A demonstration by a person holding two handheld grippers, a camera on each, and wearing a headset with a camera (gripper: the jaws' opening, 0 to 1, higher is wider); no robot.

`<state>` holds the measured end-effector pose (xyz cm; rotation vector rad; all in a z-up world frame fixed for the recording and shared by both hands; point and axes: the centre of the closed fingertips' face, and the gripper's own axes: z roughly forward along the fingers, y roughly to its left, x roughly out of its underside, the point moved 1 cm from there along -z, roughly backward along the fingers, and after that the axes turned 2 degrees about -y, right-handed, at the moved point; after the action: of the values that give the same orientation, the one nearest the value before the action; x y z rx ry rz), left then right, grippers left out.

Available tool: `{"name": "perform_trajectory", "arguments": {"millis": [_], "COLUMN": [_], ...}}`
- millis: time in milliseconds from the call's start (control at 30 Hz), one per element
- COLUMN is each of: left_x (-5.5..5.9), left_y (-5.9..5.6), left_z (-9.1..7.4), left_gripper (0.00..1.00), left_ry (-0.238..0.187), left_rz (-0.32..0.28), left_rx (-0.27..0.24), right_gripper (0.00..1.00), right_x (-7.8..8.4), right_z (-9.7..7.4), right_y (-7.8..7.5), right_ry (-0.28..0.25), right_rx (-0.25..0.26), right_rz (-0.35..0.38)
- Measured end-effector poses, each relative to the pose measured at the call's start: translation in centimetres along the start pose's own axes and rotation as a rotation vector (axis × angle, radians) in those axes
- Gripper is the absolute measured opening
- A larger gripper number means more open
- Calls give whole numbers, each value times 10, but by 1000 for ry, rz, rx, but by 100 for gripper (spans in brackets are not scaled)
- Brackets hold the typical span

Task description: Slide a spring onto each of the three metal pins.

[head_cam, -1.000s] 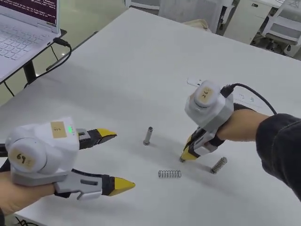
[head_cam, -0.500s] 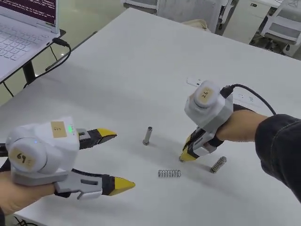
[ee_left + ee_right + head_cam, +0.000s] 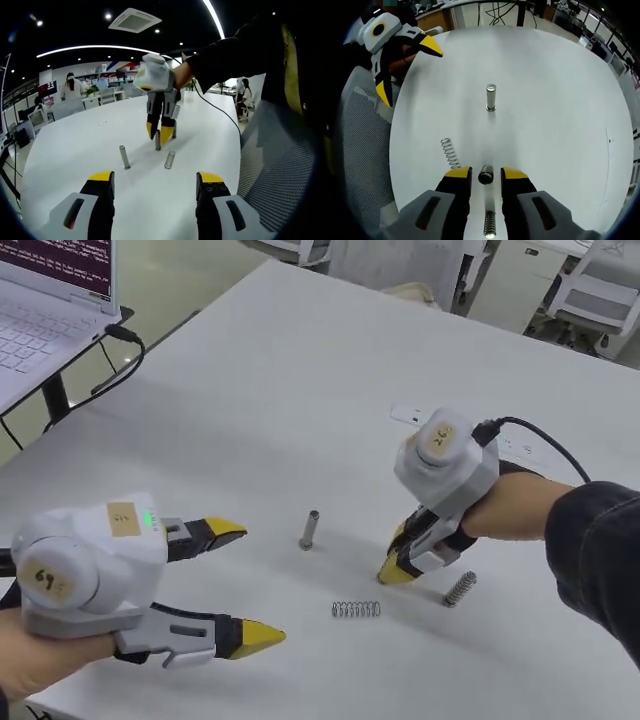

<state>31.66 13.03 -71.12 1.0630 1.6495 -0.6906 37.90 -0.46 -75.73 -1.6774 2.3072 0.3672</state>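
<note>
White tabletop is carrying all the parts. We are finding the right gripper pointing down, its jaws narrow and flanking the top of one pin; we cannot tell whether they are clamping it. A second pin is standing upright between the two grippers. One spring is lying loose near the tips, and a second spring just beside that gripper. The left gripper is hovering at the near edge, jaws wide, holding nothing.
</note>
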Motion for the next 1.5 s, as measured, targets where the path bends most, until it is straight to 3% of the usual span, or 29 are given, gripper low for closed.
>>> {"name": "perform_trajectory", "arguments": {"millis": [200, 500, 900, 1067, 1200, 1500], "left_x": [0, 0, -1, -1, -1, -1], "left_y": [-2, -4, -6, -7, -8, -10], "left_z": [3, 7, 11, 13, 14, 17], "left_gripper": [61, 61, 60, 60, 59, 59], "left_ry": [6, 14, 19, 21, 23, 27], "left_rz": [2, 4, 8, 10, 11, 16], "left_rx": [12, 26, 41, 46, 51, 60], "right_gripper": [24, 31, 40, 42, 46, 50], "right_x": [1, 1, -8, -6, -8, -6], "right_z": [-5, -18, -37, -43, -51, -67], "right_y": [0, 0, 5, 7, 11, 23], "right_ry": [-10, -71, -190, -218, -278, -362], "right_rx": [11, 26, 72, 85, 98, 140], "right_rz": [-4, 29, 46, 55, 82, 106]}}
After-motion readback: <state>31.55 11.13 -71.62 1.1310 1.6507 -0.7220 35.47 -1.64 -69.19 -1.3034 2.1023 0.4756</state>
